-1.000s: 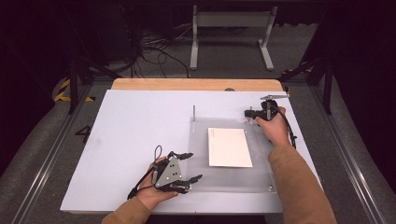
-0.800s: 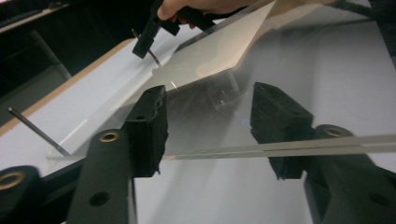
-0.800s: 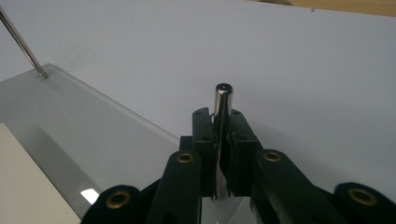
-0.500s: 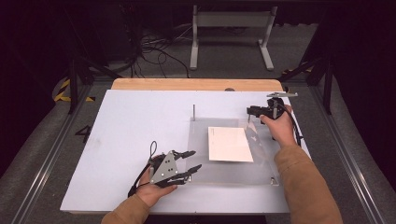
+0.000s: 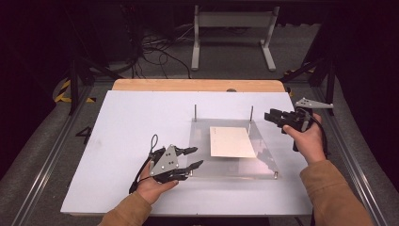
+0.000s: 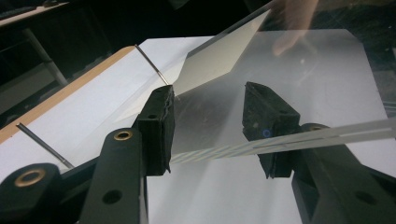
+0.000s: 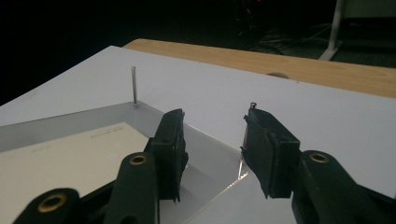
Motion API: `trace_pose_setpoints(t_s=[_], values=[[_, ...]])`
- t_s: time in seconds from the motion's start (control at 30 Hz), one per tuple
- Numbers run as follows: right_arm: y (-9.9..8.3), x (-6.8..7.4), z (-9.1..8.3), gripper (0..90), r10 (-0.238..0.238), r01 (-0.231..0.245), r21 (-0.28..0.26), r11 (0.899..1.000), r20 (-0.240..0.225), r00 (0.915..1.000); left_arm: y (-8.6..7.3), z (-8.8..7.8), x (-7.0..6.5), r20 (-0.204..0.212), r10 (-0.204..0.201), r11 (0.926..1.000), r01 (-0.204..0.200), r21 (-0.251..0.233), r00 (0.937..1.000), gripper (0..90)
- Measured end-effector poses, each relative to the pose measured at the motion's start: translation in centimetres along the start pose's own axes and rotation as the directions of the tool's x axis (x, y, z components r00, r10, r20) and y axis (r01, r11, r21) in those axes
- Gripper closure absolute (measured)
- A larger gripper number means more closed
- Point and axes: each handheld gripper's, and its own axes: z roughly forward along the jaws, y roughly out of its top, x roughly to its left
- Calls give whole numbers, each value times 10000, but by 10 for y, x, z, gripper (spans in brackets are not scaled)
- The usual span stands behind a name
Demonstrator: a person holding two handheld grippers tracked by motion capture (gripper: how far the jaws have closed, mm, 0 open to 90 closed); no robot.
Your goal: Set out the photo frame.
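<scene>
Two grippers are at work over a white board point(image 5: 141, 122) that covers most of the table, with a strip of bare wooden edge point(image 5: 197, 84) along its far side. On the right half of that board lies a clear acrylic sheet point(image 5: 268, 155), its far corners against two thin upright metal pins point(image 5: 195, 112). Under or inside the sheet sits a cream paper card point(image 5: 231, 141), roughly centred. Your left gripper point(image 5: 192, 157) hovers at the sheet's near left corner; in the left gripper view its jaws have just been closing and straddle the sheet's edge point(image 6: 280, 142), which runs between the pads; whether they press on it you cannot tell. Your right gripper point(image 5: 273, 117) is lifted just off the sheet's far right corner, beside the right pin point(image 5: 251, 113); its jaws have just been opening and stand apart, nothing between them, the corner point(image 7: 233, 179) below.
</scene>
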Motion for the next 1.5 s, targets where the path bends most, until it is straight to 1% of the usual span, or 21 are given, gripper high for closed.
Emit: trace_pose_setpoints(t_s=[0.1, 0.13, 0.17, 0.27, 0.4, 0.5, 0.6, 0.67, 0.77, 0.8, 0.87, 0.93, 0.97, 1.07, 1.13, 1.2, 1.3, 1.33, 1.37, 1.43, 1.5], values=[[-7, 6, -18, 540, -631, 626, -372, 9973, -143, 9979, 3, 0, 2, -8, -18, 10000, 18, 9, 10000, 539], [-13, 11, -33, 543, -900, 882, -663, 9939, -248, 9956, 4, -1, 3, 35, -25, 10000, 25, 47, 10000, 543], [-13, 11, -33, 543, -900, 882, -663, 9939, -248, 9956, 5, -1, 4, 28, 15, 10000, -15, 25, 10000, 543], [-23, 16, -50, 555, -1136, 1101, -856, 9902, -361, 9929, 8, -1, 6, 53, -158, 9999, 158, -39, 9999, 548], [-34, 29, -65, 550, -1788, 1747, -810, 9813, -472, 9828, 13, -1, 11, 104, -213, 9998, 213, -11, 9997, 554], [-40, 38, -72, 529, -2183, 2148, -814, 9733, -364, 9752, 17, -2, 13, 165, -262, 9997, 262, -1, 9995, 564], [-48, 43, -76, 507, -2399, 2362, -866, 9678, -356, 9701, 22, -3, 16, 105, -68, 9998, 66, 171, 9999, 584], [-49, 44, -77, 500, -2455, 2415, -884, 9664, -379, 9687, 25, -3, 19, 89, -88, 9998, 87, 184, 9999, 587], [-51, 48, -80, 463, -2775, 2730, -965, 9572, -363, 9600, 29, -3, 22, 87, -156, 9997, 155, 173, 9998, 591], [-51, 50, -81, 437, -2960, 2915, -975, 9516, -345, 9546, 30, -3, 23, 86, -162, 9997, 161, 163, 9998, 592], [-52, 55, -81, 408, -3634, 3623, -699, 9294, -20, 9316, 32, -3, 25, 69, -237, 9997, 236, 69, 9997, 592], [-52, 62, -78, 395, -3988, 3977, -685, 9150, -23, 9170, 34, -3, 28, 69, -230, 9997, 229, 78, 9997, 593], [-52, 62, -78, 395, -3988, 3977, -685, 9150, -23, 9170, 35, -3, 28, 39, -283, 9996, 283, 38, 9996, 593], [-51, 68, -73, 361, -4128, 4102, -1038, 9061, -43, 9108, 37, -3, 31, -7, -277, 9996, 277, -26, 9996, 593], [-48, 74, -67, 353, -4346, 4283, -1409, 8926, -163, 9005, 39, -3, 32, -42, -284, 9996, 284, -68, 9996, 593], [-45, 78, -63, 355, -4486, 4399, -1611, 8835, -201, 8935, 39, -3, 32, -41, -277, 9996, 277, -71, 9996, 593], [-41, 82, -54, 380, -4805, 4683, -1865, 8637, -239, 8767, 40, -2, 33, -121, -344, 9993, 342, -156, 9993, 592], [-41, 82, -54, 380, -4805, 4683, -1865, 8637, -239, 8767, 40, -2, 33, -121, -344, 9993, 342, -156, 9993, 593], [-41, 83, -48, 418, -4895, 4749, -1964, 8579, -308, 8715, 41, -2, 32, -150, -330, 9993, 328, -159, 9993, 592], [-41, 81, -41, 456, -4982, 4823, -2029, 8522, -329, 8664, 42, -1, 32, -168, -369, 9991, 366, -200, 9992, 594], [-42, 79, -38, 467, -5020, 4854, -2091, 8489, -319, 8643, 42, 0, 31, -129, -375, 9990, 372, -230, 9992, 595]])
